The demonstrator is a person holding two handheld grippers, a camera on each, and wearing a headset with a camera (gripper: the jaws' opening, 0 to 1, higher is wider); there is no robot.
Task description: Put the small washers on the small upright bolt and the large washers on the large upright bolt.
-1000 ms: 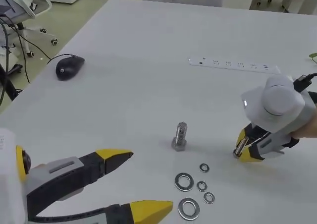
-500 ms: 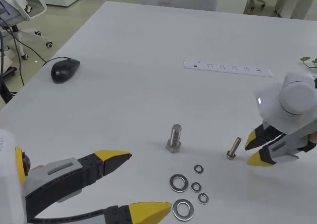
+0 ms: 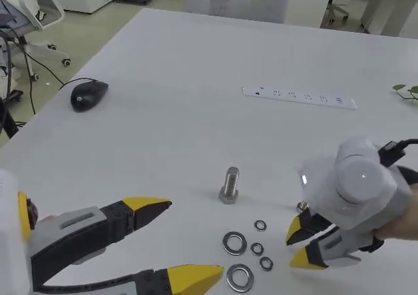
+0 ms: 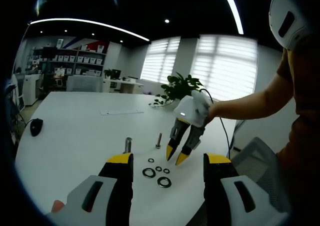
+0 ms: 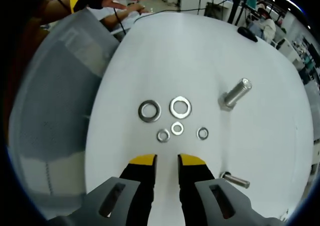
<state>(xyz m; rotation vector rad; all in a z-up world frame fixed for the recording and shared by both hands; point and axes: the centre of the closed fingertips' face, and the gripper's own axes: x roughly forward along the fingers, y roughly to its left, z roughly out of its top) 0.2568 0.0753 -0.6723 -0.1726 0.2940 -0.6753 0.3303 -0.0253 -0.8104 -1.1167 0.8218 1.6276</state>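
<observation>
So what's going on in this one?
A person holds two hand-held grippers over a white table. The large bolt and small bolt stand upright, both bare. Two large washers and three small washers lie flat beside them. The right hand-held gripper hovers open near the small washers; the left hand-held gripper is open too, holding nothing.

Washers (image 3: pixel 226 245) on table (image 3: pixel 196 79) just before large upright bolt (image 3: pixel 230 185)

Office: white desk (image 3: pixel 196 79), wheeled chair (image 3: pixel 40 6), mouse (image 3: pixel 88 94), power strip (image 3: pixel 299 98), window blinds (image 4: pixel 222 61)
</observation>
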